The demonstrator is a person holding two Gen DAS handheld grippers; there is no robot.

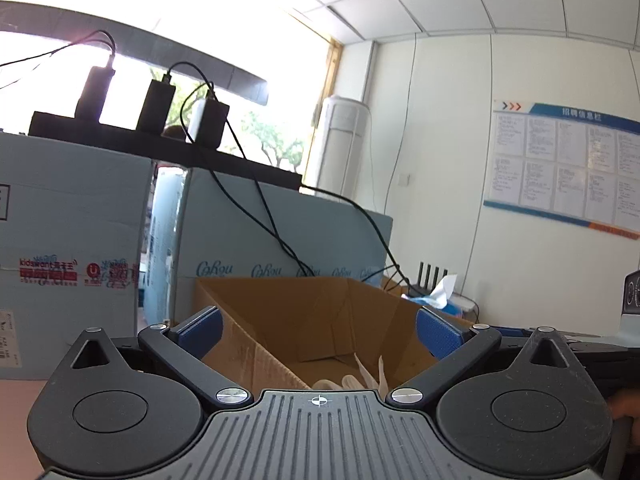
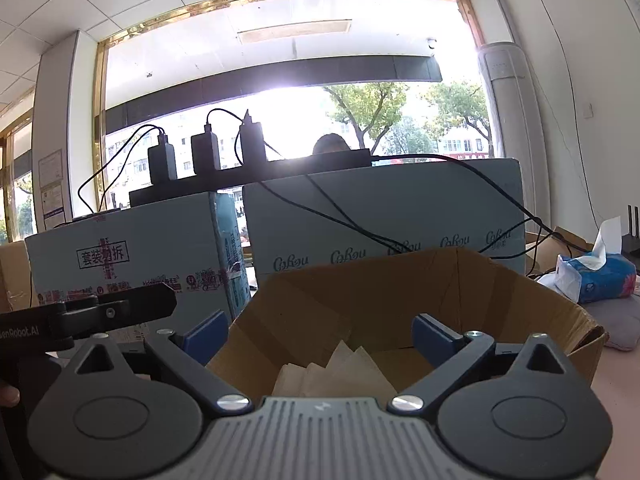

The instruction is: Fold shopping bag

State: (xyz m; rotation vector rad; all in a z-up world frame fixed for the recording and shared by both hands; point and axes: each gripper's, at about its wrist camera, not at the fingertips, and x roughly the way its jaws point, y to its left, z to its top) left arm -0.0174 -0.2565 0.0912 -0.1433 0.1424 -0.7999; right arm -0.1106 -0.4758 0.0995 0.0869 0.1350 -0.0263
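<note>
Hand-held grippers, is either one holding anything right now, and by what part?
Nothing is held. The left hand-held gripper and right hand-held gripper are both open above the cardboard box.

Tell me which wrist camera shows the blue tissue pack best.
The right wrist view. There the blue tissue pack sits unobstructed at right, beside the open brown cardboard box, with a white tissue sticking up. The left wrist view shows only part of it, small, behind the box rim.
</note>
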